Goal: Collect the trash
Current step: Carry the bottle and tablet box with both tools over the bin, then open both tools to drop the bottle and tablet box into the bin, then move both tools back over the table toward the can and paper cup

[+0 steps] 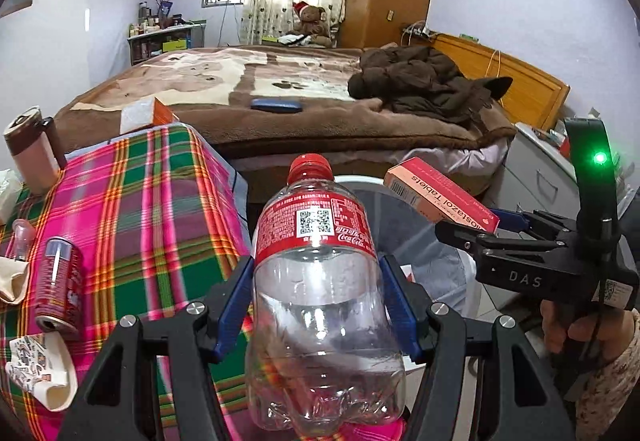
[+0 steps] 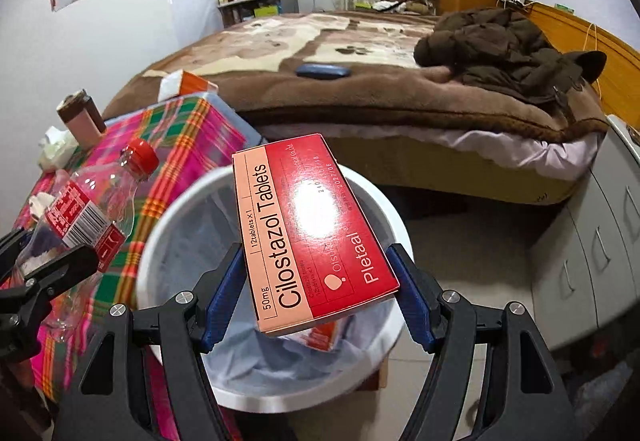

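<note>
Two pieces of rubbish were in hand above a white bin (image 2: 368,197) at the centre of the right wrist frame. The right gripper (image 2: 316,289) had its blue fingers (image 2: 224,293) closed on the long edges of a red tablet box (image 2: 312,233), held flat over the bin's lined mouth, where another red carton (image 2: 322,335) already lay. The left gripper (image 1: 318,305) was clamped on the lower body of an empty cola bottle (image 1: 320,281), cap pointing away, at the centre of the left wrist frame; the bottle hung over the edge of the plaid tablecloth (image 1: 160,209), with the bin partly hidden behind it.

More trash waited at the lower left of that frame: a drinks can (image 1: 60,285) on its side and crumpled paper (image 1: 40,373). A pink flask (image 1: 30,153) stood at the left edge.

The box appeared ready to drop, but its far end reached toward the bin's rim and could catch there or tip out onto the floor. The bottle, thin-walled and slick, looked liable to buckle or twist in the grip, and the two grippers, working close together, risked knocking each other.
</note>
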The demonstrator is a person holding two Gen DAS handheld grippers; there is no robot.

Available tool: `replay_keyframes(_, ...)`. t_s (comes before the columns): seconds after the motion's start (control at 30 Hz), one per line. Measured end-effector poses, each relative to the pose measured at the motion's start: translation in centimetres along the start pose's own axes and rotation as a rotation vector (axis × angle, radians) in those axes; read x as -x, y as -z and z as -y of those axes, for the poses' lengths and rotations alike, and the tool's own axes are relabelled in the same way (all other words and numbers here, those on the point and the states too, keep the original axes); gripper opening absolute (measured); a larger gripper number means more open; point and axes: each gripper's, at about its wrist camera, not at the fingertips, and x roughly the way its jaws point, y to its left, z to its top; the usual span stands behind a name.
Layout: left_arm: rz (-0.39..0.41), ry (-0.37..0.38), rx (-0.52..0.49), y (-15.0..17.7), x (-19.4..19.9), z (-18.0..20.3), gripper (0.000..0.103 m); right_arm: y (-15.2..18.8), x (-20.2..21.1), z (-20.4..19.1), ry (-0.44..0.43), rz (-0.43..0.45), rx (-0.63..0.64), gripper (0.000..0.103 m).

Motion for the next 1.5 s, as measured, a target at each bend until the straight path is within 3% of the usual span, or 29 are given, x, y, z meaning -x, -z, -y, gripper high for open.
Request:
replay_keyframes(0.17,-0.022,0.015,0.008,0.1,-1.0,0.5,0.065,0.4,-0.9,0.6,-0.014,-0.04,0.013,0.072)
replay_keyframes(0.23,-0.021,0.007,0.005,0.1,-1.1,0.4,0.077,0.6,-1.1,0.6,-0.03,-0.053,0.018,0.072)
replay_keyframes(0.33,-0.009,0.013,0.014,0.1,-0.8,0.2,0.082,0.9,-1.1,0.5,-0.019,-0.05,0.018,0.073)
replay_keyframes(0.83,0.045,-0.01,0.057,0.1,2.3,-1.8,0.083,0.5,0.9,-0.6,-0.024,0.015,0.016,0.073)
replay_keyframes(1.5,0.117,-0.129,0.127,2.1,7.8,-7.0,0.083,0.3,2.7,-5.8,-0.109,0.097,0.042,0.073)
